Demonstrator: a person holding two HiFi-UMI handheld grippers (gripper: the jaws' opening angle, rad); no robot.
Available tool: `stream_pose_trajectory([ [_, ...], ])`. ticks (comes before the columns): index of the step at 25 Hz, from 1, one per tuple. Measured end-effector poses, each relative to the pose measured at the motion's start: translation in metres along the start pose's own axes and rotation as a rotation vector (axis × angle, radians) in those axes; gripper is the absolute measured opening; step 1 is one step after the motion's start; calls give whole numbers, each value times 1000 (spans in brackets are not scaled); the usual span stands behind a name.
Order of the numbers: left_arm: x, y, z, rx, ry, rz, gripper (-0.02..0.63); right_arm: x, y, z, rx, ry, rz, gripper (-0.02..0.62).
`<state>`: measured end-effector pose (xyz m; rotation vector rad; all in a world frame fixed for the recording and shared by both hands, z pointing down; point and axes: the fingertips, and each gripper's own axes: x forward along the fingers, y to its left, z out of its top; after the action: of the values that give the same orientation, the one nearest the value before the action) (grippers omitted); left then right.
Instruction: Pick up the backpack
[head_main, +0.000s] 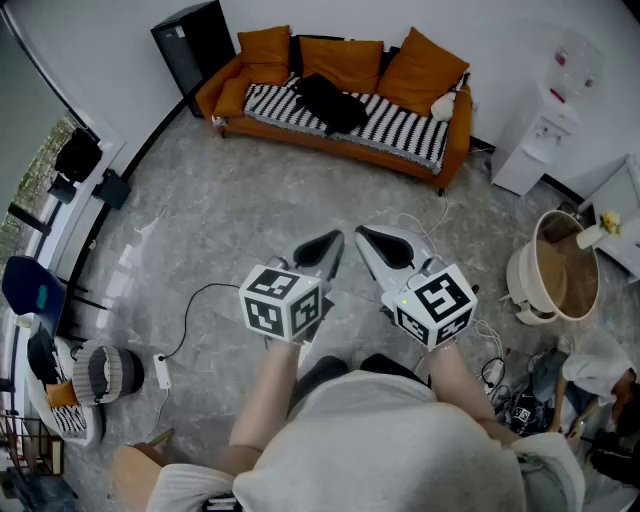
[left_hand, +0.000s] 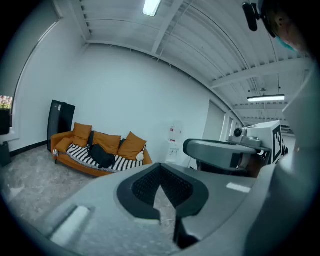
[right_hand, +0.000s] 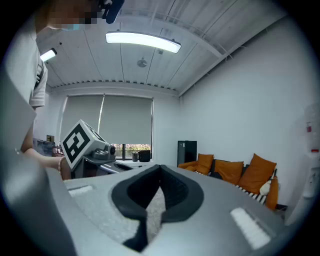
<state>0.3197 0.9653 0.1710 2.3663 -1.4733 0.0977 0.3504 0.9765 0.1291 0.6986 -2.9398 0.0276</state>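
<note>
The black backpack (head_main: 330, 100) lies on the striped seat of the orange sofa (head_main: 240, 95) at the far side of the room, well away from both grippers. In the left gripper view the backpack (left_hand: 101, 156) shows small at the left on the sofa (left_hand: 80, 165). My left gripper (head_main: 328, 243) and right gripper (head_main: 368, 238) are held side by side at waist height over the grey floor, pointing toward the sofa. Both have their jaws shut with nothing between them. The left gripper (left_hand: 160, 167) and right gripper (right_hand: 160, 170) also show tips together in their own views.
A black cabinet (head_main: 195, 40) stands left of the sofa and a white water dispenser (head_main: 545, 140) to its right. A round beige bin (head_main: 560, 270) and tangled cables (head_main: 500, 375) are at my right; a cord and power strip (head_main: 162, 372), a stool (head_main: 100, 375) and a chair (head_main: 30, 290) at my left.
</note>
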Motion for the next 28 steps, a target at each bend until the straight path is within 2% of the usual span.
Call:
stream_pose_trajectory([
  [5, -6, 5, 2, -11, -1, -15, 7, 6, 6, 3, -17, -9, -22, 3],
  [9, -15, 7, 5, 26, -7, -5, 6, 10, 21, 3, -13, -5, -13, 3],
  [12, -24, 14, 7, 35, -30, -16, 7, 12, 28, 3, 58, -32, -12, 3],
  [16, -34, 23, 12, 59, -53, -46, 7, 13, 29, 11, 176, -128, -15, 3],
  [18, -40, 26, 13, 55, -71, -78, 7, 18, 35, 11, 193, -145, -14, 3],
  [23, -38, 36, -6, 28, -26, -103, 8, 24, 35, -7, 151, -82, -55, 3],
  [28, -25, 51, -18, -11, -1, -111, 7, 38, 23, -11, 172, -82, -60, 3],
])
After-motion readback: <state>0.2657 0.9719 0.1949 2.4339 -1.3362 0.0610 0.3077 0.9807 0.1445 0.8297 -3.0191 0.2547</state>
